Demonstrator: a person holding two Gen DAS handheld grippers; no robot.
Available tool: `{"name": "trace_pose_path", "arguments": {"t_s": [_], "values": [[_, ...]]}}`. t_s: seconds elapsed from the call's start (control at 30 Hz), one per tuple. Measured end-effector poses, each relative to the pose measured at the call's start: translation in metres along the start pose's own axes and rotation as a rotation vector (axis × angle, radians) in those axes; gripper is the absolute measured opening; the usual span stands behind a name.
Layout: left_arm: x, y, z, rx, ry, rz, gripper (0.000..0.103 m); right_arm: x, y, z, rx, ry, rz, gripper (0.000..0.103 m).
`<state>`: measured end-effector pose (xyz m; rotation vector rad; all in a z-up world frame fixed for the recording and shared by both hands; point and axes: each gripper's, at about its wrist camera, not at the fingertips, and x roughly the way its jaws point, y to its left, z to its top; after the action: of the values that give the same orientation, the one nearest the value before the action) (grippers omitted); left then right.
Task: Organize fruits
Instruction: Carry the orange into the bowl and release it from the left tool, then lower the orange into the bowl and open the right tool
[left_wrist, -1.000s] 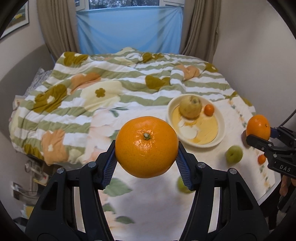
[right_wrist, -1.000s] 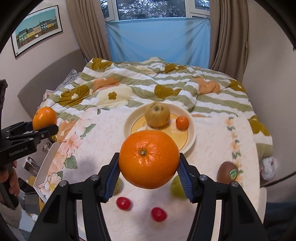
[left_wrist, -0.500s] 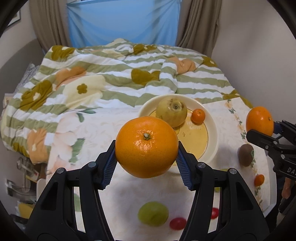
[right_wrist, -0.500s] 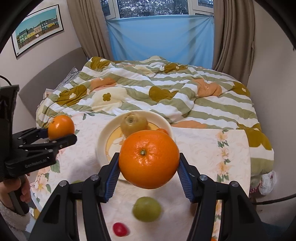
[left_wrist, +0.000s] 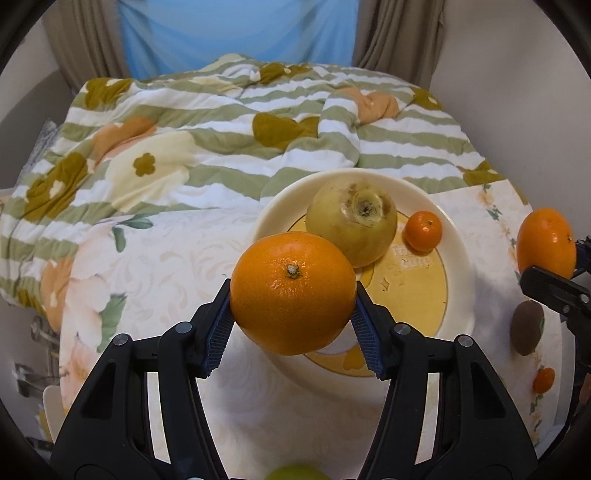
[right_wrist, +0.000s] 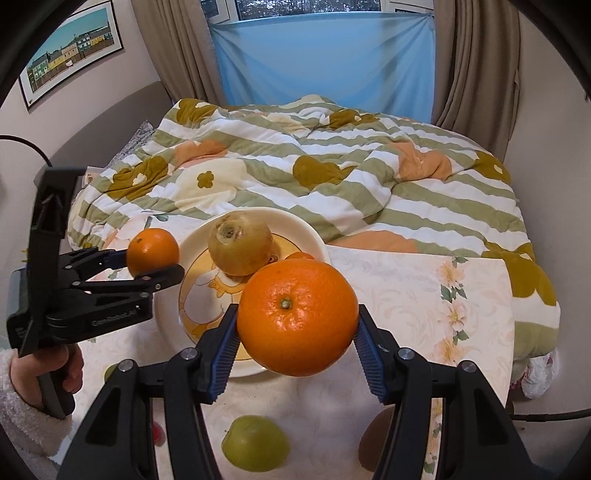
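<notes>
Left wrist view: left gripper clamps a large orange above the plate rim; set it on bare yellow, clear of the pear.

Right wrist view: right gripper clamps a second orange (also over the plate); judgement: place one at a time, releasing low.

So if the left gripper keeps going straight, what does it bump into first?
Probably the plate: the left gripper, holding its orange, points down at the near rim, beside the pear. Depth is hard to judge.
</notes>
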<state>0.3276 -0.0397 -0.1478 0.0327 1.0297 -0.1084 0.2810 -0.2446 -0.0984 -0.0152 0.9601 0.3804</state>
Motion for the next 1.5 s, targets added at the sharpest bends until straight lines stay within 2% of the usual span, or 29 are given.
{"name": "trace_pose_path", "arguments": {"t_s": [0.3, 0.37, 0.4, 0.47, 0.7, 0.87, 1.17, 1.5], "values": [[0.021, -0.003, 0.005, 0.036, 0.036, -0.020, 0.069, 0.008, -0.006, 0.001, 0.053, 0.014, -0.016, 0.055], [0.016, -0.006, 0.008, 0.050, 0.009, -0.017, 0.087, 0.008, -0.006, 0.001, 0.061, 0.015, -0.020, 0.055], [0.012, -0.007, 0.010, 0.051, -0.010, -0.005, 0.103, 0.008, -0.006, 0.002, 0.065, 0.014, -0.024, 0.055], [0.003, -0.006, 0.012, 0.050, -0.042, 0.001, 0.103, 0.006, -0.008, 0.002, 0.069, 0.013, -0.027, 0.055], [-0.018, 0.013, 0.009, 0.004, -0.037, -0.001, 0.103, 0.001, -0.004, 0.006, 0.064, 0.005, -0.027, 0.055], [-0.038, 0.037, -0.001, -0.042, -0.053, 0.019, 0.103, 0.005, 0.002, 0.012, 0.049, 0.004, 0.006, 0.055], [-0.059, 0.080, -0.031, -0.119, -0.042, 0.077, 0.103, 0.038, 0.029, 0.015, -0.004, 0.063, 0.085, 0.055], [-0.061, 0.111, -0.065, -0.190, -0.019, 0.094, 0.103, 0.077, 0.043, 0.011, -0.065, 0.118, 0.084, 0.055]]}}
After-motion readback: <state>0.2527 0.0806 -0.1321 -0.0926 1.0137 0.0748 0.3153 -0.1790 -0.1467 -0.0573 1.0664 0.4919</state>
